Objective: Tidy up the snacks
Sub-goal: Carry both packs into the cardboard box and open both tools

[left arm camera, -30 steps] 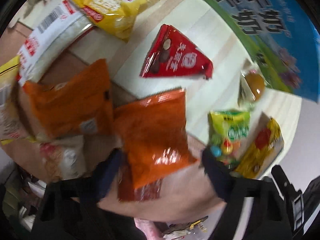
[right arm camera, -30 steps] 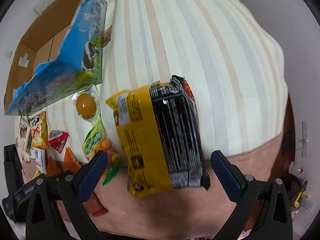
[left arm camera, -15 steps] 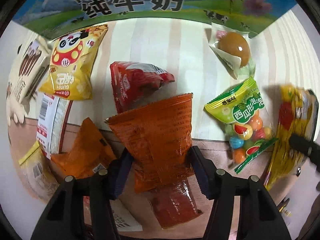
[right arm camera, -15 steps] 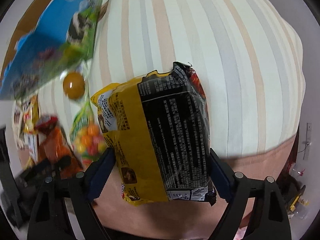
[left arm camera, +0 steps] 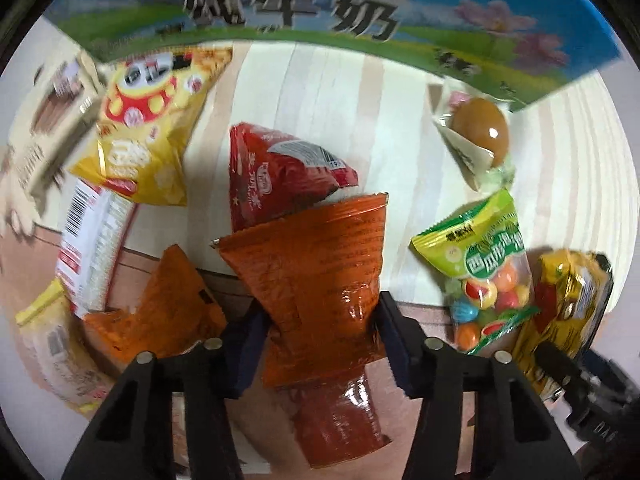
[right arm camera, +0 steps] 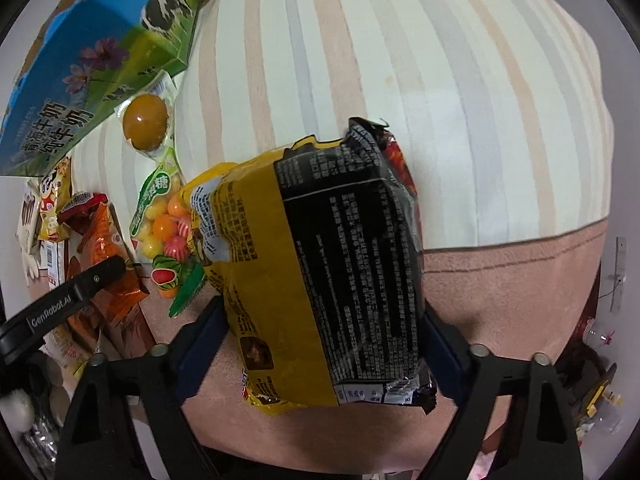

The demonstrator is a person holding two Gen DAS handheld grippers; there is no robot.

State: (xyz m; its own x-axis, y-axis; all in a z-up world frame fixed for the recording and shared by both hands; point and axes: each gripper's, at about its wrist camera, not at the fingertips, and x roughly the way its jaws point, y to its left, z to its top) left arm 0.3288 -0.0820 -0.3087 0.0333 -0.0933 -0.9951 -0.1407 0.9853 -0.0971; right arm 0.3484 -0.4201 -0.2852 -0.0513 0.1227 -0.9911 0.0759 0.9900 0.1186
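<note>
the left gripper (left arm camera: 320, 336) has its jaws pressed in on both sides of an orange snack packet (left arm camera: 316, 280) at the lower centre of the left wrist view, the foil pinched and creased between the blue pads; the jaws have just been closing with that packet between them. behind it a red triangular packet (left arm camera: 276, 172) lies on the striped cloth (left arm camera: 380, 128), its near corner hidden by the orange one. a yellow chip bag (left arm camera: 148, 132) sits at upper left, a white packet with a barcode (left arm camera: 92, 244) below it, and a second orange packet (left arm camera: 168, 308) at lower left. at the right of that view are a wrapped brown egg (left arm camera: 480, 128), a green bag of coloured candy balls (left arm camera: 484, 276) and, at the far right edge, a yellow and black noodle pack (left arm camera: 568, 300). a blue and green milk carton box (left arm camera: 280, 4) runs along the top. in the right wrist view the right gripper (right arm camera: 324, 344) stands wide around that noodle pack (right arm camera: 320, 280), which fills the centre of the frame, both blue pads touching its sides; its jaws have just been closing in on the pack. the pack lies across the edge where the striped cloth (right arm camera: 400, 80) meets a pink surface (right arm camera: 512, 280).
</note>
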